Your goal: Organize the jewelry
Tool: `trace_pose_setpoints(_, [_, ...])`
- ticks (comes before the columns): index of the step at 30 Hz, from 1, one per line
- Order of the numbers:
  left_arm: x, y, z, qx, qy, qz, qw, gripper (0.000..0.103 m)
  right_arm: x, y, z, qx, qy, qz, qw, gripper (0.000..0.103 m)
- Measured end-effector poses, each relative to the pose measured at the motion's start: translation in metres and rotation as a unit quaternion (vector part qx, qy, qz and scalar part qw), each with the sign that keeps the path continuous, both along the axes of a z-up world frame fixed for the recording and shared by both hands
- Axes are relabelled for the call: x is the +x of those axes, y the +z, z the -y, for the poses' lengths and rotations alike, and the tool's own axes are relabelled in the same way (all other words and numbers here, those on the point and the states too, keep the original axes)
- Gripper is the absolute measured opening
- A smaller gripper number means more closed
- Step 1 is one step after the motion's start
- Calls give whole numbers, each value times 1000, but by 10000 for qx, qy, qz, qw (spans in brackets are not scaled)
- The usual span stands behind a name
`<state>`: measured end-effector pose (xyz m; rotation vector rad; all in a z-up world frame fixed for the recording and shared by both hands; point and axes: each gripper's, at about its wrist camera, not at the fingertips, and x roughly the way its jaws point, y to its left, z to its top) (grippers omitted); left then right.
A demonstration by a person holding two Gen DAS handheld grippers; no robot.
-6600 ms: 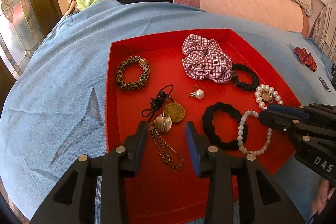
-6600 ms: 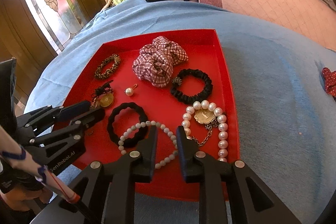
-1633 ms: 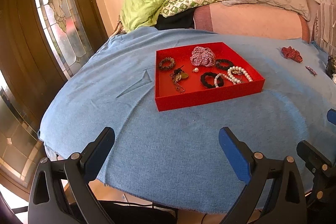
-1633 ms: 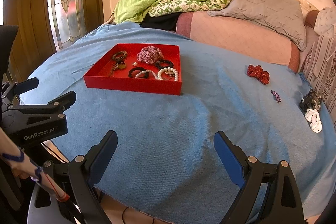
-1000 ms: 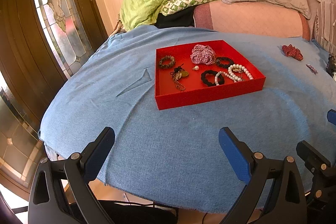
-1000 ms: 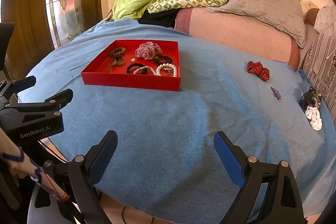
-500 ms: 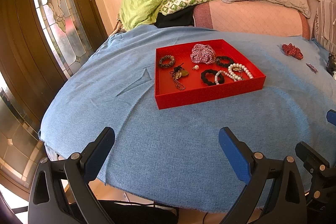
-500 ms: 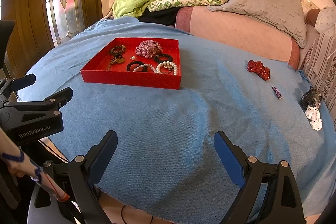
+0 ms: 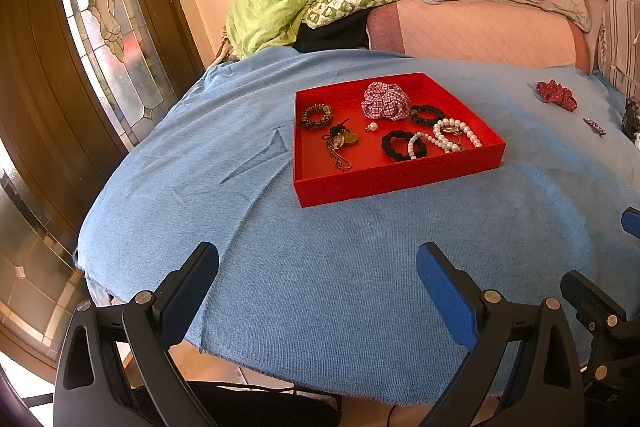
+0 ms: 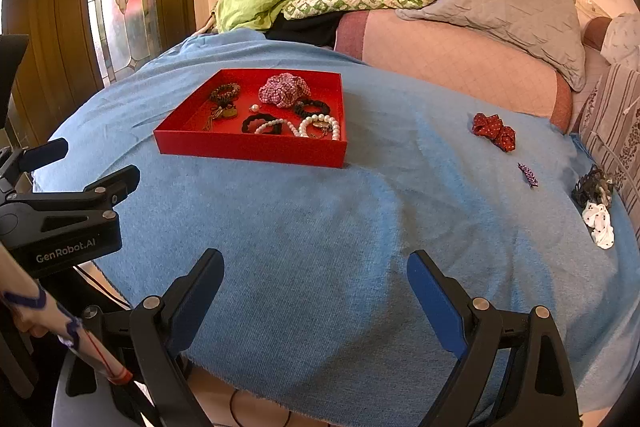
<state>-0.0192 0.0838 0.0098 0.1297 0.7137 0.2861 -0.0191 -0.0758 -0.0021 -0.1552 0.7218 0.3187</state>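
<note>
Both the left gripper [image 9: 318,281] and the right gripper [image 10: 316,277] have jaws wide apart, empty; small pieces in the far red tray [image 9: 400,177] blur together.

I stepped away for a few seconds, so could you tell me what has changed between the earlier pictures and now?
Both grippers have pulled back from over the red tray to the near edge of the blue cloth. The left gripper and right gripper went from nearly closed to wide open, holding nothing. The jewelry in the tray and the red scrunchie on the cloth kept their places.
</note>
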Motion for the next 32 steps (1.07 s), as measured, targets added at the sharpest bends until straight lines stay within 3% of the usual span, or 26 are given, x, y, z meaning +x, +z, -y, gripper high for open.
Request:
trace_pose_setpoints(29, [-1, -5, 0, -63, 44, -30, 10000, 99, 3, -3, 2, 16, -3, -59, 10000, 95])
trace_pose_setpoints(32, [-3, -6, 3, -148, -137, -24, 9998, 99, 6, -3, 9, 106, -126, -109, 9998, 95])
